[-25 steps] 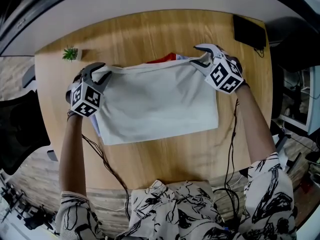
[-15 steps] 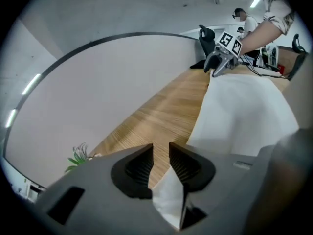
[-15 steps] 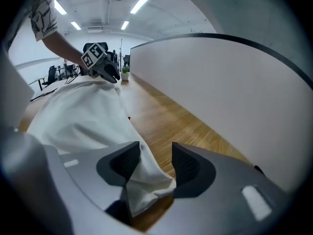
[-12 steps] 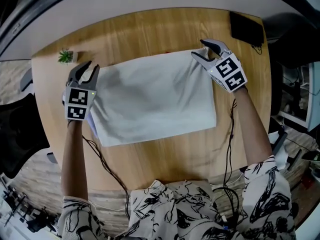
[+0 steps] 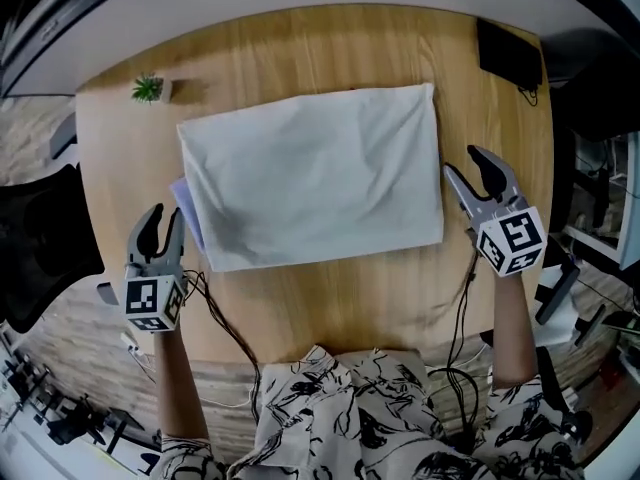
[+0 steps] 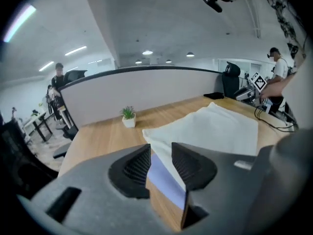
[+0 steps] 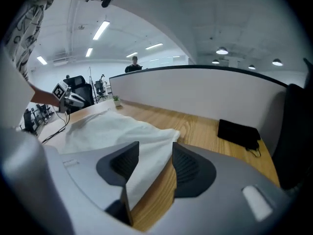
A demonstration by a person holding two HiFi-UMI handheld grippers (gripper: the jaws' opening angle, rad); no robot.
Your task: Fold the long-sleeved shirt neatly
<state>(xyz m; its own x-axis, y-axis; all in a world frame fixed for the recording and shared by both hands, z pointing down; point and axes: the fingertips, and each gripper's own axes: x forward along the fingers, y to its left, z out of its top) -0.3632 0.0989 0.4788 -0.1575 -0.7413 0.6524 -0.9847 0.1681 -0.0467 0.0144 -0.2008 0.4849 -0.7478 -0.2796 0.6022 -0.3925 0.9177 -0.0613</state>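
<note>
White shirt (image 5: 315,173), folded flat rectangle (faintly creased)

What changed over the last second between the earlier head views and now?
Both grippers let go of the far edge of the shirt and drew back toward the person. The left gripper and right gripper now sit beside its left and right edges, jaws apart, nothing between them. The left jaws have just been opening. The shirt lies folded flat. Plant and table unchanged.
</note>
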